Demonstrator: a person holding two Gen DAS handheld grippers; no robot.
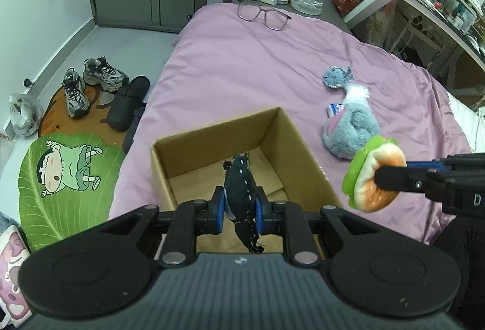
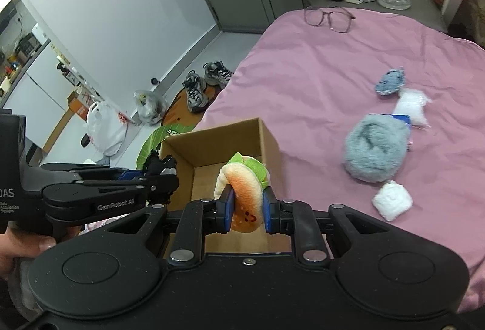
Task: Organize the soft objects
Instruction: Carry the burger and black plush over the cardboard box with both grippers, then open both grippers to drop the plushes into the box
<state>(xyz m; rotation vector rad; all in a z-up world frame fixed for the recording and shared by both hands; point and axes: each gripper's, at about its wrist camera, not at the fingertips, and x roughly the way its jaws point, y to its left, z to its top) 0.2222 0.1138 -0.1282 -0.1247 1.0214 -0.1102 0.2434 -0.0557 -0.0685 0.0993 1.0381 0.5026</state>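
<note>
left wrist view: left gripper (image 1: 240,204) pinches a black stitched plush toy (image 1: 241,178) over the open brown cardboard box (image 1: 212,136); right gripper (image 2: 248,210) squeezes a burger-shaped plush (image 2: 244,193) just beside that box's rim, so releasing now could drop it outside.

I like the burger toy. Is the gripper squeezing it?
Touching. In the right wrist view, the right gripper pinches the burger toy between both blue pads.

The left gripper (image 1: 241,204) clamps a dark stitched plush toy (image 1: 241,184) over the open cardboard box (image 1: 212,137) on the pink bedspread (image 1: 242,57). At three o'clock the right gripper (image 1: 379,178) pinches a burger plush (image 1: 374,175). A grey fluffy toy (image 1: 353,129) lies at two o'clock, glasses (image 1: 262,14) at twelve.
</note>
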